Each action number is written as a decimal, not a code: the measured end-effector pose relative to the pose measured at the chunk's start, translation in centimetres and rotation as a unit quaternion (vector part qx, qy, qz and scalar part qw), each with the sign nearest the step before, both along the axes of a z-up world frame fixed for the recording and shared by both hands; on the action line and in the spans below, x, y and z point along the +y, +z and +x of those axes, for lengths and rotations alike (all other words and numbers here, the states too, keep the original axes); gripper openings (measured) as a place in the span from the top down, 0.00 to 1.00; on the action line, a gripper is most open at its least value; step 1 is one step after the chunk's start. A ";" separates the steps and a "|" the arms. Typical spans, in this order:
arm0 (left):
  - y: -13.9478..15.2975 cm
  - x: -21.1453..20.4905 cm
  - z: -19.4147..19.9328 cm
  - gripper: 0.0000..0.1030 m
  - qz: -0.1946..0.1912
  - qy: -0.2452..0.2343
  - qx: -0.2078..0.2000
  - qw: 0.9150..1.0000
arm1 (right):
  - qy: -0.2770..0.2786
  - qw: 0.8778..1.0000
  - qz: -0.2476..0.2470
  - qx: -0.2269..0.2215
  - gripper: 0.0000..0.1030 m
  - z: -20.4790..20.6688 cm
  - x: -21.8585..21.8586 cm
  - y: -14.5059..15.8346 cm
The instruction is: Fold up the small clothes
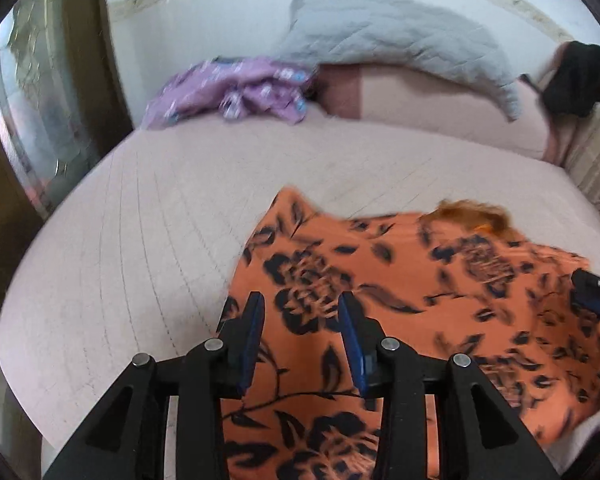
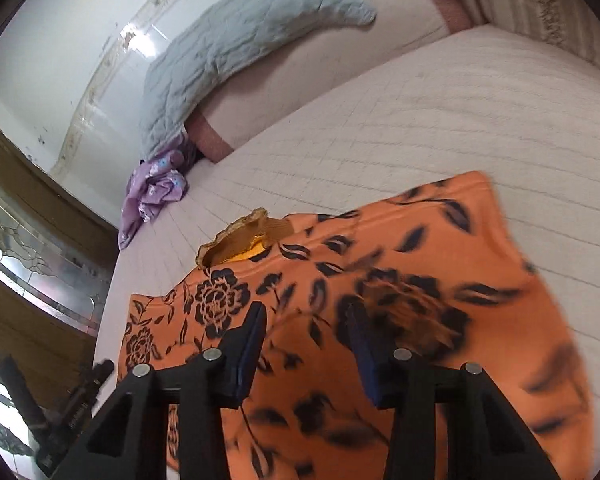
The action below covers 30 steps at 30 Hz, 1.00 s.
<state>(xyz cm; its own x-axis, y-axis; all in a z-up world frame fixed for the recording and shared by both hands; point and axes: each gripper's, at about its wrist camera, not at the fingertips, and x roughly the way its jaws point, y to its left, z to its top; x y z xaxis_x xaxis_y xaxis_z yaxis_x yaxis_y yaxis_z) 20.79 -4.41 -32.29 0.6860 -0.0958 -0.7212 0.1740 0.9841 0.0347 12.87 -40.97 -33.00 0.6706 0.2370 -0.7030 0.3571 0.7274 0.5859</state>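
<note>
Left view: left gripper (image 1: 302, 304), jaws parted and holding nothing, over an orange top (image 1: 400, 300) with a black flower print, spread flat on the quilted pink bed (image 1: 140, 220).
Right view: right gripper (image 2: 306, 316), jaws parted and empty, above the top (image 2: 380, 280); crumpled lilac cloth (image 2: 152, 192) well beyond it, under a grey quilted pillow (image 2: 228, 40).

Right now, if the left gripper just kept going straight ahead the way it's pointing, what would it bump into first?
Most likely the orange floral garment: the open left gripper points down onto it, with nothing between. Depth is unclear; the pink quilted bed lies underneath.
</note>
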 end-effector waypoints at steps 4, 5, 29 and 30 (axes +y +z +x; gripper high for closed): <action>-3.5 1.2 0.3 0.59 0.033 0.005 0.023 0.999 | 0.015 0.998 -0.007 0.058 0.60 4.5 1.5 -4.0; -3.2 1.1 0.1 0.59 0.037 0.000 0.019 0.999 | 0.012 0.999 -0.011 0.050 0.60 4.7 1.5 -4.0; -0.5 10.9 -6.3 0.15 -0.225 0.047 0.048 0.972 | -0.125 0.977 0.171 0.000 0.33 -18.8 -4.2 0.2; -0.9 10.9 -7.4 0.15 -0.233 0.036 0.060 0.970 | -0.119 0.977 0.179 0.005 0.33 -18.8 -3.6 -0.3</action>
<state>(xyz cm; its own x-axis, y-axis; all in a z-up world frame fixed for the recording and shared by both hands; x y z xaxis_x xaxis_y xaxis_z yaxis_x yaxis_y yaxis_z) 13.41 6.51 -33.21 0.6170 -0.3854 -0.6861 0.0801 0.8981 -0.4325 -5.94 -44.58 -33.27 0.7296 0.3076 -0.6108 0.4986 0.3722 0.7829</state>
